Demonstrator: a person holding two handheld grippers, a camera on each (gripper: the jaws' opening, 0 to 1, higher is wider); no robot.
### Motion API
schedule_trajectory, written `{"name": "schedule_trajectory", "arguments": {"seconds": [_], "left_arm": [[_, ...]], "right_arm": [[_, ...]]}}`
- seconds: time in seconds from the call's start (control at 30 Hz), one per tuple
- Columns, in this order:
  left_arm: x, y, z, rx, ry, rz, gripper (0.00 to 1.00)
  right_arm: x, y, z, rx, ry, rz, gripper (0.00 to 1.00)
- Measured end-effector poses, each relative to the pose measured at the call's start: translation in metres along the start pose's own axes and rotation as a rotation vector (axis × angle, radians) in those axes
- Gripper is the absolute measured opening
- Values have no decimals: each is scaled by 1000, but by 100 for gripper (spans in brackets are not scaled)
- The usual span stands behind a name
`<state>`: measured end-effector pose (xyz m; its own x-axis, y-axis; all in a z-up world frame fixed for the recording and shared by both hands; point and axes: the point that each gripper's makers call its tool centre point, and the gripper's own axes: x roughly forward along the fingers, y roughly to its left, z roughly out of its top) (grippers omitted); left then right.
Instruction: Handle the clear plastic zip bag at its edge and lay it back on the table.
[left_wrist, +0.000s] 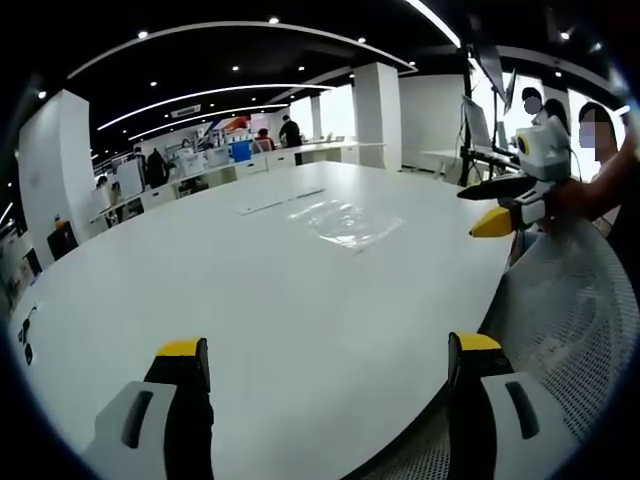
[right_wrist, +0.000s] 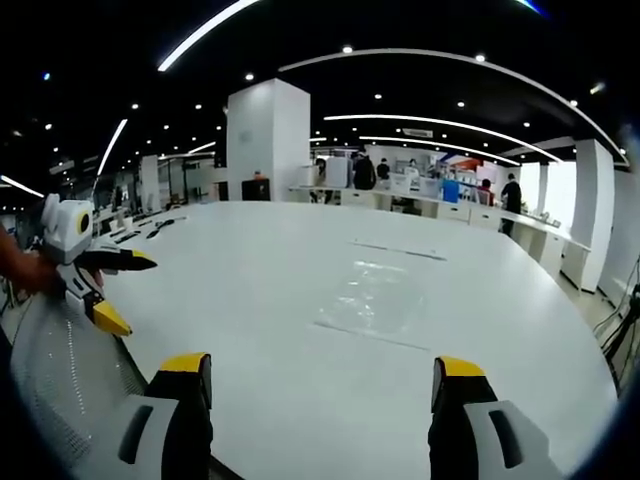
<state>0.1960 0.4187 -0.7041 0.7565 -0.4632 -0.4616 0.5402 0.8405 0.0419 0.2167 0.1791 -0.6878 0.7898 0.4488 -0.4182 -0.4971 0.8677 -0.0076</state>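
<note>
Clear zip bag (left_wrist: 345, 222) lies flat mid-table (left_wrist: 250, 300) (untouched).

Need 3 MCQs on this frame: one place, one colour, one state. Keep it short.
1. Where is the clear plastic zip bag?
A. Flat on the white table
B. Held in the left gripper
C. On the mesh chair

2. What colour are the gripper jaw tips?
A. Red
B. Yellow
C. Green

3. What is the state of the right gripper?
A. Shut on the bag
B. Shut, empty
C. Open, empty

Answers:
1 A: the bag lies on the tabletop, apart from both grippers.
2 B: yellow caps show on the jaws in both views.
3 C: its jaws stand wide apart with only table between them.
</note>
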Motion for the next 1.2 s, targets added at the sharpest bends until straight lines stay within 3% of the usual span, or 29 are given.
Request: {"name": "schedule_trajectory", "arguments": {"seconds": [0.57, 0.93, 1.1, 1.2], "left_arm": [[0, -3, 1, 9, 1, -10, 97], [-1, -3, 0, 45, 22, -4, 97], [0, -3, -7, 67, 80, -6, 96], [0, -3, -6, 94, 82, -15, 93]], "right_arm": [[1, -3, -1, -14, 2, -4, 89], [-2, 3, 1, -77, 25, 4, 83], [-3, 1, 1, -107, 48, 8, 80], [-3, -3, 2, -110, 54, 14, 80]]}}
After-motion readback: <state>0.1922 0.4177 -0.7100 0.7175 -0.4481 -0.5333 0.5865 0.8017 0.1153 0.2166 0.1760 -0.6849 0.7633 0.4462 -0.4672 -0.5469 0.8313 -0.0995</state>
